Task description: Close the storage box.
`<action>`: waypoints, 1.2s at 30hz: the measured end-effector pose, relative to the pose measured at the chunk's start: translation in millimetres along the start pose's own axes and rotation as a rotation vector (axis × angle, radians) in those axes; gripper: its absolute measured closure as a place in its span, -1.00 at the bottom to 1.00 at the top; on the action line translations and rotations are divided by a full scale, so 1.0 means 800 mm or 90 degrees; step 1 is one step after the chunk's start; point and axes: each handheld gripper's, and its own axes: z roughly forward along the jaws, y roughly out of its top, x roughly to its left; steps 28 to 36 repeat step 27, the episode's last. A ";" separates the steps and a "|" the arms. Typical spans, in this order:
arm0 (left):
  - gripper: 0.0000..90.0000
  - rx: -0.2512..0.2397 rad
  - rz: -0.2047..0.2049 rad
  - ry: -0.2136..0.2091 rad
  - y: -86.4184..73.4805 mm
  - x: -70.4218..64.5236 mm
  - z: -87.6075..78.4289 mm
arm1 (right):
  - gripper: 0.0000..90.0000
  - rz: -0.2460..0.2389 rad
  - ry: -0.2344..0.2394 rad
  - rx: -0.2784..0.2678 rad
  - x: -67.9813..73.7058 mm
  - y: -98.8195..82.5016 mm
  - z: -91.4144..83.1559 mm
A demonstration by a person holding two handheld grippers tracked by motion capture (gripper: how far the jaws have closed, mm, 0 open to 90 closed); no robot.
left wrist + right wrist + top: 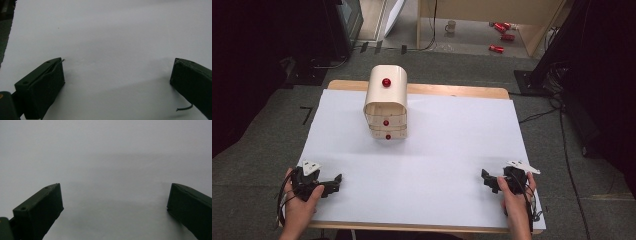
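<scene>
A small cream cabinet (385, 102) with a rounded top stands at the back middle of the white table (437, 150). It has a red knob on top (386, 82) and two red-knobbed drawers (386, 123) facing me, both pushed in. My left gripper (336, 182) rests low at the front left of the table, held by a hand, jaws wide apart with nothing between them (117, 72). My right gripper (485, 180) rests at the front right, also open and empty (115, 195). Both are far from the cabinet.
Grey carpet surrounds the table. Beyond it on the floor stand a mug (451, 26) and several red cans (502, 30) near a wooden frame. Dark equipment and cables (557, 100) lie at the right.
</scene>
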 end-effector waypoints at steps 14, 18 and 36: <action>-1.00 0.000 0.000 0.000 0.000 0.000 0.000 | -1.00 -0.019 -0.074 -0.001 -0.038 -0.016 -0.022; -1.00 0.000 0.000 0.000 0.000 0.000 0.000 | -1.00 -0.046 -0.102 0.003 -0.031 -0.018 -0.018; -1.00 0.000 -0.001 0.000 0.000 0.000 0.000 | -1.00 -0.054 -0.112 0.005 -0.029 -0.019 -0.017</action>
